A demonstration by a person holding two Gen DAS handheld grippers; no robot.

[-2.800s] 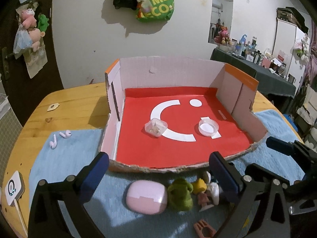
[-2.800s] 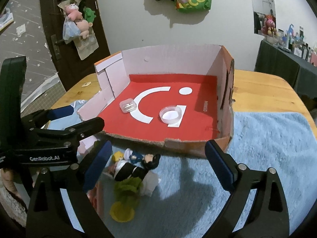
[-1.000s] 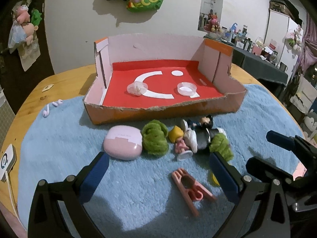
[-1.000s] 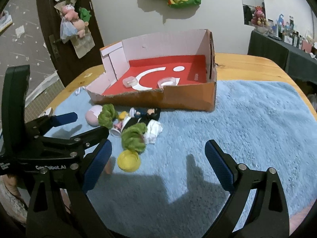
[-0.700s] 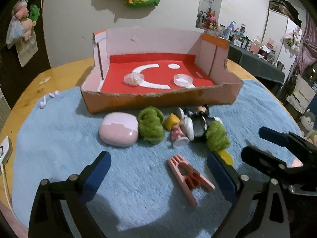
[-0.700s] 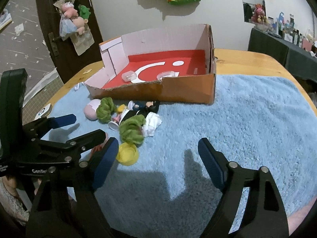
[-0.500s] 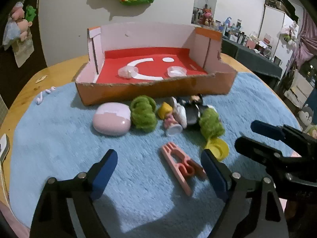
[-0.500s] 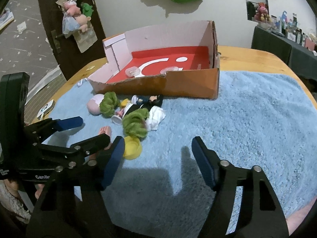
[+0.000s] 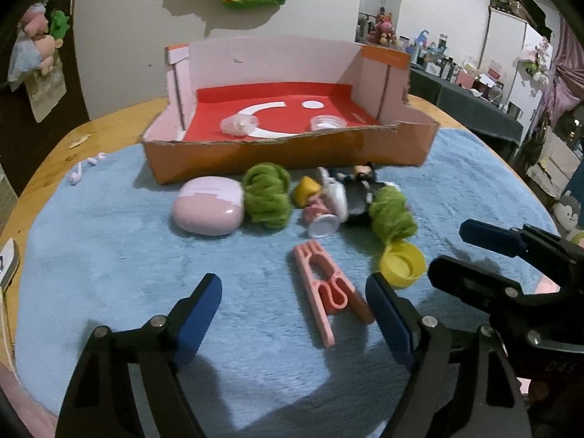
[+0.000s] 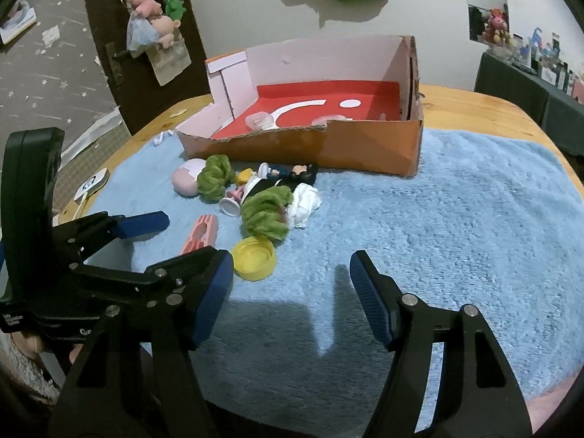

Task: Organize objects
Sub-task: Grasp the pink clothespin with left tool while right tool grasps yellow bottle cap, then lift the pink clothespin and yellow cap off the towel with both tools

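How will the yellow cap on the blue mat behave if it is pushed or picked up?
The yellow cap looks like thin plastic, so probably light and stiff. It lies tilted with its open side showing, so a push may tip it flat or send it rolling on its round rim, though the fluffy mat should slow it. Its smooth wall may slip; gripping across the rim seems safer.

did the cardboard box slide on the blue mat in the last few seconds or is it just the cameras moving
Cannot tell for certain, but probably not: the cardboard box keeps its place against the pink case and green tufts in front of it. Only the viewpoint backs away.

Black left gripper (image 9: 294,294), silver screws, blue-padded jaws.
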